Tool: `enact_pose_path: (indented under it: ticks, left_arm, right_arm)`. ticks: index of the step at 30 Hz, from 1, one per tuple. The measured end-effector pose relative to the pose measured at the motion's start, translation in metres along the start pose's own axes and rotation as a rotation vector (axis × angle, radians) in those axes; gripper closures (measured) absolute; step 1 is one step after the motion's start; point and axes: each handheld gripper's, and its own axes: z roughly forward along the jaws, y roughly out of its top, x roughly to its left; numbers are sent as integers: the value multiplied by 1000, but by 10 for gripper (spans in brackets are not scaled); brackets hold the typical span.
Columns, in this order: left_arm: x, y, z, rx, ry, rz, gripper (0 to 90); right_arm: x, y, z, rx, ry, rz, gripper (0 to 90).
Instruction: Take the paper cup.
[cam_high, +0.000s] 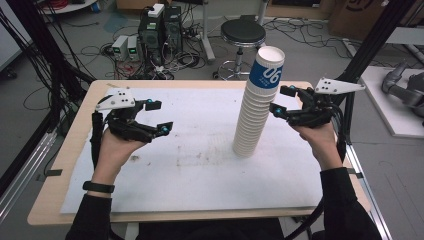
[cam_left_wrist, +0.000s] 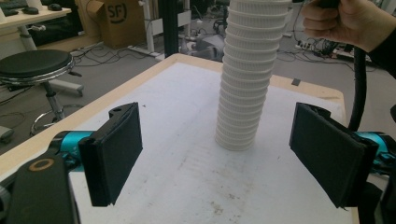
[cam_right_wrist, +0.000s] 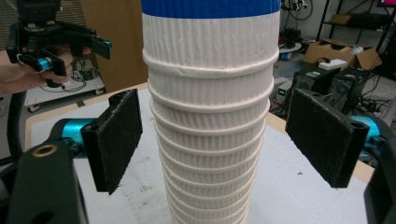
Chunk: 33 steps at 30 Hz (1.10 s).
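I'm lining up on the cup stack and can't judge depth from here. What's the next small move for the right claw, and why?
Probably ease the right claw forward a little, then close gently on the upper cups. Its jaws stand open on either side of the cup stack without touching it, in the right gripper view. The left claw is open and well off to the side, so it offers no support yet.

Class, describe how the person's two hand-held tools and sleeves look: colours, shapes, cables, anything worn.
Both the left tool and right tool are black with teal joints, flat dark pads, a grey three-cornered plate on top and black cables. Sleeves are black; a black wristband circles the left wrist.
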Motion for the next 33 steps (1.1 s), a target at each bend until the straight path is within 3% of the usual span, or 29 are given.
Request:
enact_pose_path:
  ticks: [2, 13, 33]
  left_arm:
    - [0, 0, 0, 1, -2, 1, 171]
    - [-1, 1, 2, 2, -9, 4, 171]
    - [-4, 2, 3, 5, -21, 11, 171]
  right_arm:
    - [0, 1, 3, 5, -5, -1, 142]
    - [1, 5, 15, 24, -1, -10, 142]
    - [-2, 9, 32, 34, 23, 29, 136]
